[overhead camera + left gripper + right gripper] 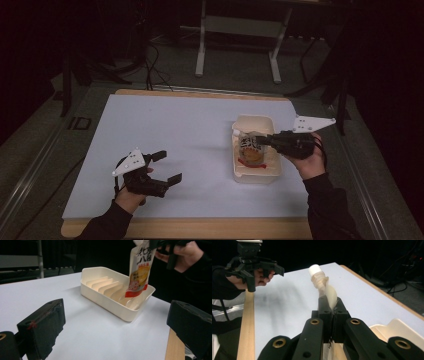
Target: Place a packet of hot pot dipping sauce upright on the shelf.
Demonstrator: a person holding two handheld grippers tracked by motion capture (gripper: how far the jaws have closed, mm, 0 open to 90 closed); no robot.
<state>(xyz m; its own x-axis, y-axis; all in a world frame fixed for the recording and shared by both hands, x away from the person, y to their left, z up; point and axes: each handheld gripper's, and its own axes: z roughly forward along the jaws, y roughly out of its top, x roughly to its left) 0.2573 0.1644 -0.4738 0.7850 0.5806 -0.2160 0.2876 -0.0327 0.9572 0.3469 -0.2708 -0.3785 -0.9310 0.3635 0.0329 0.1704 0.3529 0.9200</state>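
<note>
the right gripper [266,141] has its jaws pressed together on the top edge of a pouch [251,148] — in the right gripper view the black pads [325,305] clamp the pale, folded top of the pouch [329,293], and its white screw cap [314,269] sticks out just beyond them. the pouch hangs from that grip over a cream tray [255,174], with its lower end down inside the tray; whether it touches the tray floor is hard to tell. in the left gripper view the pouch [139,271] shows printed lettering, a picture of food and a red band at the bottom, and it sits among the low ribs of the tray [107,302]. the tray lies on the right part of a white board [165,135], which rests on a wooden table [200,229].

the left gripper [167,166] is well apart from the tray, low over the near left part of the board. its jaws are spread wide with nothing between them — the two black pads [45,325] stand far apart in its own view. the person's left hand [131,196] holds it from below, in a dark sleeve.
</note>
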